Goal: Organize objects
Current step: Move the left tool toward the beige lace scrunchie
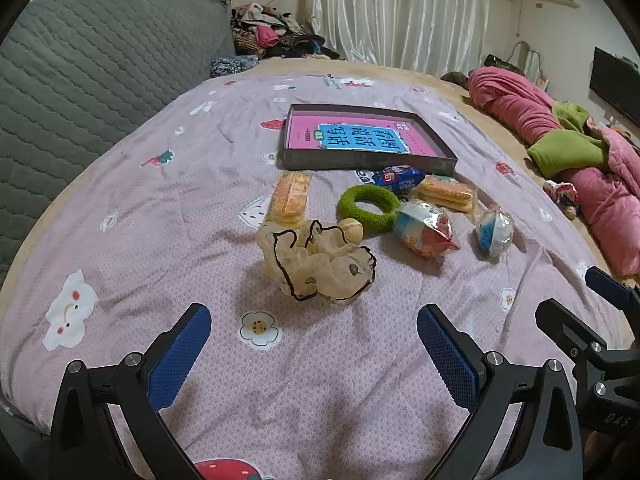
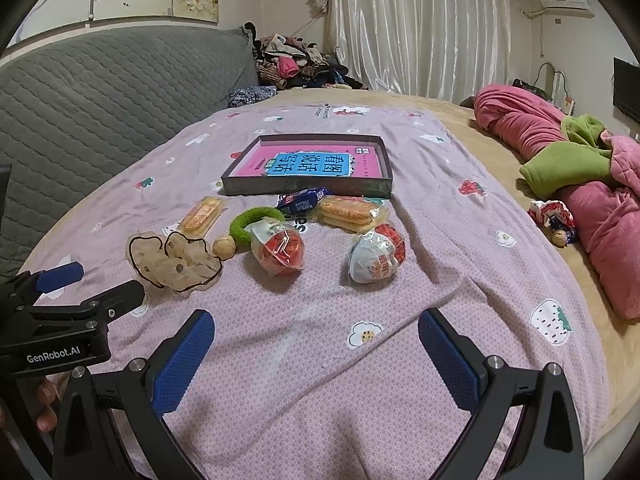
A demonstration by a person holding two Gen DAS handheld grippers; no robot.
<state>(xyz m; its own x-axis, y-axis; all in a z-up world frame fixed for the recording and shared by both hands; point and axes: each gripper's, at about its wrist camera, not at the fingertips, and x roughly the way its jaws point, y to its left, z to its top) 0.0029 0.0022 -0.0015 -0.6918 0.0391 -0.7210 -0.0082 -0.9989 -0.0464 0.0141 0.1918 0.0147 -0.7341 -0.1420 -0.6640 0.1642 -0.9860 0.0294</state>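
Note:
A dark shallow box (image 1: 368, 165) (image 2: 308, 190) with a pink and blue book inside lies on the bed. In front of it lie a beige scrunchie (image 1: 320, 264) (image 2: 176, 264), a green hair ring (image 1: 368, 209) (image 2: 250, 222), two wrapped biscuit packs (image 1: 290, 198) (image 1: 446, 194), a blue candy wrapper (image 1: 398, 178) and two wrapped egg toys (image 1: 426, 230) (image 1: 494, 230). My left gripper (image 1: 314, 346) is open and empty, short of the scrunchie. My right gripper (image 2: 316, 350) is open and empty, short of the egg toys (image 2: 280, 250) (image 2: 376, 258).
A pink and green blanket (image 2: 580, 176) lies along the right edge of the bed, with a small doll (image 2: 554, 220) beside it. A grey quilted headboard (image 1: 88, 80) stands at the left. Clothes (image 2: 296, 64) are piled at the back.

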